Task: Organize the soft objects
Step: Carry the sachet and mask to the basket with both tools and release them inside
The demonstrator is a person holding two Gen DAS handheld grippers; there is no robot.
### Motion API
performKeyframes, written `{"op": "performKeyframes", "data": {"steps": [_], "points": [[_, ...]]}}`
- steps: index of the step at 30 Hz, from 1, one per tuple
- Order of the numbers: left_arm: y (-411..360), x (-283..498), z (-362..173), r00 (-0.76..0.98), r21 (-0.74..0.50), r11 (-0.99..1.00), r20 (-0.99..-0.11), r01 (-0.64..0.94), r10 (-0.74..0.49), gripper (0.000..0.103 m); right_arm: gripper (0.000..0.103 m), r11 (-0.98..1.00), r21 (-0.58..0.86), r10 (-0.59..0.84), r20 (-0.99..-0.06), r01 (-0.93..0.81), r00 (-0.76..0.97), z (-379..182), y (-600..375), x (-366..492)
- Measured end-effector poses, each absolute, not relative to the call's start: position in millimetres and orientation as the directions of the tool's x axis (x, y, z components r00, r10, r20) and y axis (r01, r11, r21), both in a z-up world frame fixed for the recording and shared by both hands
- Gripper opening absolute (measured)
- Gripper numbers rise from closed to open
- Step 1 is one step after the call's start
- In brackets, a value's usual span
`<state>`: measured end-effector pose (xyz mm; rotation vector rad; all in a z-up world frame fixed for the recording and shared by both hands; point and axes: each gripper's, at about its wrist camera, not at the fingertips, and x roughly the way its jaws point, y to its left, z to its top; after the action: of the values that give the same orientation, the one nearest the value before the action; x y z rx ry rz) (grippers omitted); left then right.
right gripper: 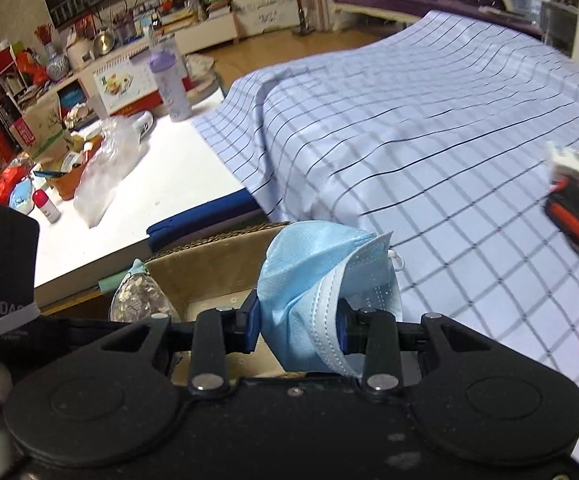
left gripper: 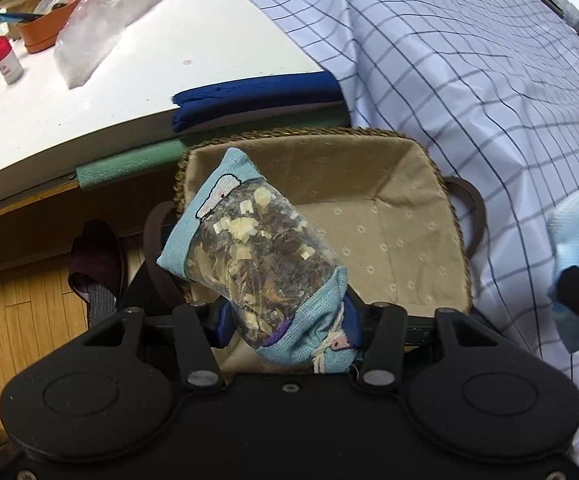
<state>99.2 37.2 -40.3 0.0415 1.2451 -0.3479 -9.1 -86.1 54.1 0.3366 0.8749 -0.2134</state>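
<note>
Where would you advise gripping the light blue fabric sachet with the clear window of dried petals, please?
Grip the light blue fabric sachet at its tied neck, where the left gripper already pinches it from below. The string-gathered cloth there is narrow and firm, while the clear bulging window is plump and could slip. It hangs tilted over the lined woven basket.

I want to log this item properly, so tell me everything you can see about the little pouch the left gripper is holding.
The pouch is a small sachet of light blue woven cloth with a clear plastic window showing dried petals and pale chips inside. A white embroidered patch sits near its upper end; its lower end is tied with white cord. The left gripper is shut on that tied end, so the pouch tilts up and to the left above the lined basket, not resting in it.
</note>
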Motion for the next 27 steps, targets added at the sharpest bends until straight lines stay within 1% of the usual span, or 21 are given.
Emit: {"op": "performKeyframes", "data": {"steps": [10, 16, 17, 18, 19, 20, 23, 27], "points": [[34.7, 115.6, -49.8, 0.254, -0.150, 0.956, -0.943, 0.254, -0.215, 0.049, 0.034, 0.940, 0.165, -0.014, -0.855, 0.298, 0.519, 24.9, -74.6, 47.5], [34.0, 118.5, -51.6, 0.248, -0.142, 0.958, -0.947, 0.251, -0.206, 0.050, 0.035, 0.944, 0.164, -0.004, -0.862, 0.286, 0.508, 19.7, -72.7, 60.3], [34.1, 118.3, -51.2, 0.250, -0.143, 0.958, -0.946, 0.250, -0.207, 0.053, 0.037, 0.944, 0.168, -0.001, -0.861, 0.284, 0.509, 19.8, -72.5, 61.8], [34.3, 118.3, -50.8, 0.253, -0.144, 0.957, -0.945, 0.250, -0.209, 0.056, 0.041, 0.944, 0.168, -0.002, -0.859, 0.284, 0.513, 20.2, -72.6, 62.6], [34.4, 118.0, -50.0, 0.261, -0.142, 0.958, -0.943, 0.249, -0.207, 0.062, 0.055, 0.945, 0.169, 0.000, -0.856, 0.281, 0.516, 20.8, -72.5, 63.4], [34.8, 117.1, -48.5, 0.277, -0.132, 0.960, -0.940, 0.246, -0.200, 0.066, 0.057, 0.945, 0.170, -0.003, -0.851, 0.281, 0.525, 21.8, -72.5, 63.0], [36.3, 116.9, -45.8, 0.304, -0.103, 0.965, -0.936, 0.242, -0.176, 0.069, 0.058, 0.945, 0.167, -0.010, -0.845, 0.282, 0.534, 23.9, -73.8, 62.5], [39.2, 117.4, -47.1, 0.293, -0.111, 0.966, -0.939, 0.232, -0.179, 0.069, 0.058, 0.939, 0.173, -0.011, -0.849, 0.297, 0.528, 22.1, -77.6, 60.9]]}}
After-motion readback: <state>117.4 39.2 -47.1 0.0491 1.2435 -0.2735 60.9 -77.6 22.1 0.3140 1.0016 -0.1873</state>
